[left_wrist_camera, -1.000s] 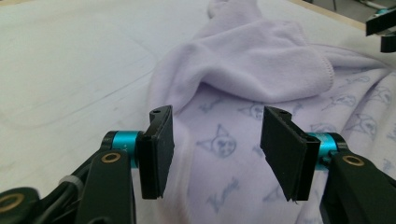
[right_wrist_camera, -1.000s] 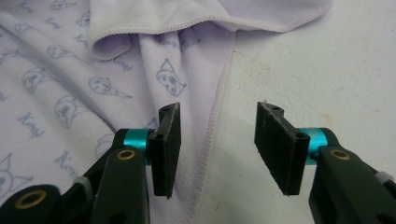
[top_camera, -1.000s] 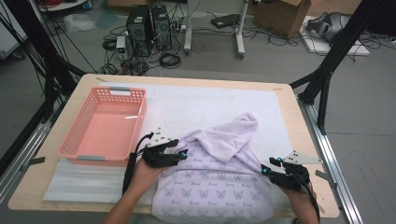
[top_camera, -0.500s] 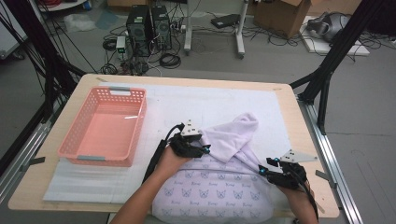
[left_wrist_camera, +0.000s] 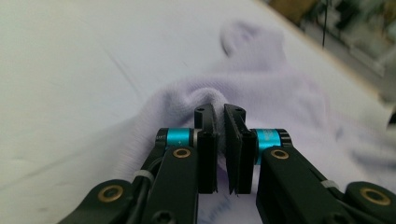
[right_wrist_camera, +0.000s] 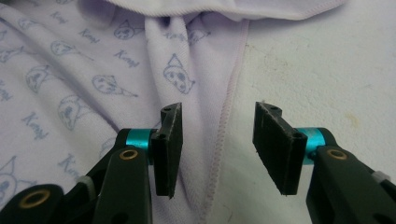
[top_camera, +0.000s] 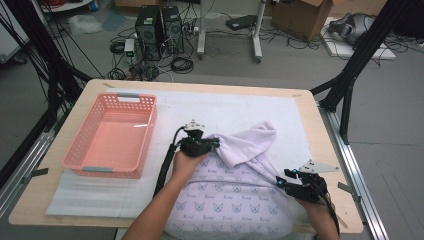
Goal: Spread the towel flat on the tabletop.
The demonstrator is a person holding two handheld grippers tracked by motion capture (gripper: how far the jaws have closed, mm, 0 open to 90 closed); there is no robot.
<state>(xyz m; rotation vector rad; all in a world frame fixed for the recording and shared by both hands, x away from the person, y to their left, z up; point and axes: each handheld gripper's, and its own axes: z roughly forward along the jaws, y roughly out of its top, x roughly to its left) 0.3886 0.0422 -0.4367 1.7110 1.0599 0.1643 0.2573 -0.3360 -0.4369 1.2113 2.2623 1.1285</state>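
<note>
A lilac garment printed with small cat faces lies on the white mat, its upper part folded over into a plain lilac flap. My left gripper sits at the flap's left end. Its jaws have just been closing and now pinch a raised fold of the lilac fabric in the left gripper view. At the garment's right edge my right gripper stands open. In the right gripper view its jaws straddle the stitched hem without pressing it.
A pink plastic basket stands on the left of the white mat. The wooden table edge runs close to my right hand. Black frame legs and cables stand beyond the table.
My left gripper has moved right and away from me to the folded flap, and has shut on a fold of it. The right gripper has stayed put.
</note>
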